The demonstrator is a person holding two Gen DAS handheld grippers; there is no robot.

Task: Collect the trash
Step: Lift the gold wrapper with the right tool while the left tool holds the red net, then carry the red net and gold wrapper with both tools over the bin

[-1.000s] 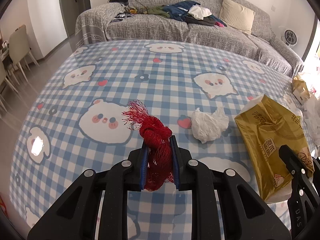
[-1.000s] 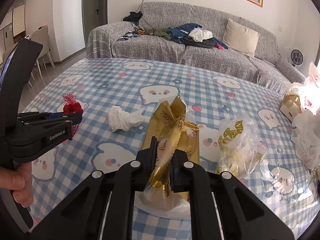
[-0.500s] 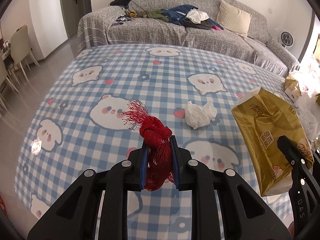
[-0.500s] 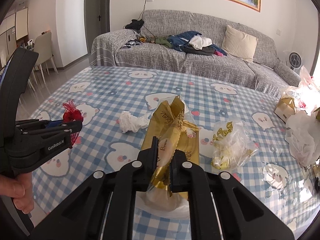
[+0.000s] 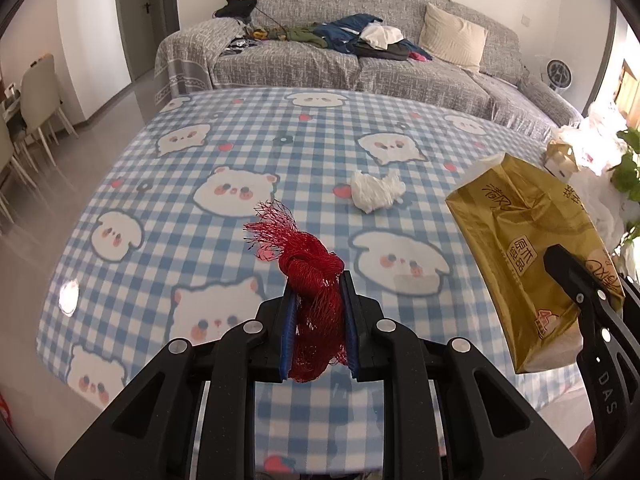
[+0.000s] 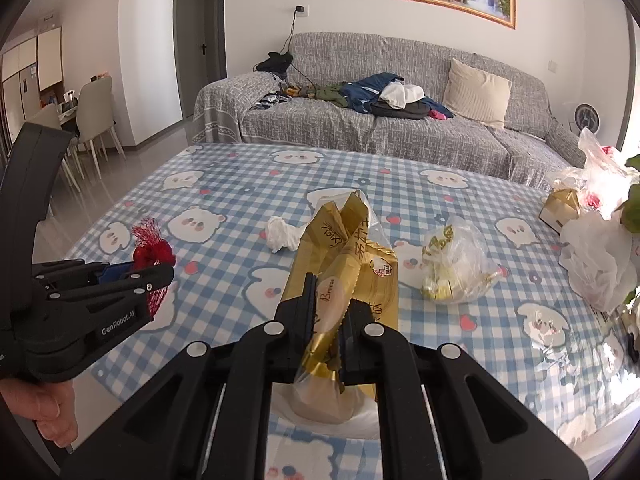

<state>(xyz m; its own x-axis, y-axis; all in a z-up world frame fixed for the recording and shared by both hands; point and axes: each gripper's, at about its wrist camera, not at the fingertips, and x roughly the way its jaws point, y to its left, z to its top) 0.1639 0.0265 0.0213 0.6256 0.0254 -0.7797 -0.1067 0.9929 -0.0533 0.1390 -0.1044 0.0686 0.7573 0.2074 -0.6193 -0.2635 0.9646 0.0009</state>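
Note:
My left gripper [image 5: 318,304] is shut on a knotted red mesh net bag [image 5: 312,280], held above the near part of the checked table; it also shows in the right wrist view [image 6: 154,250]. My right gripper [image 6: 328,312] is shut on a gold tissue packet [image 6: 348,264], lifted above the table; the packet shows at the right in the left wrist view [image 5: 532,248]. A crumpled white tissue [image 5: 376,190] lies on the table ahead, also seen in the right wrist view [image 6: 282,234]. A clear crumpled bag with gold print [image 6: 456,266] lies to the right.
The table has a blue checked bear cloth [image 5: 240,152]. White plastic bags [image 6: 600,256], a small gold box [image 6: 560,208] and a plant sit at the right edge. A grey sofa [image 6: 400,128] with clothes stands behind. Chairs [image 6: 94,112] stand at the left.
Both grippers have risen and drawn back from the table with their loads; the table looks smaller and farther. The grips have not changed.

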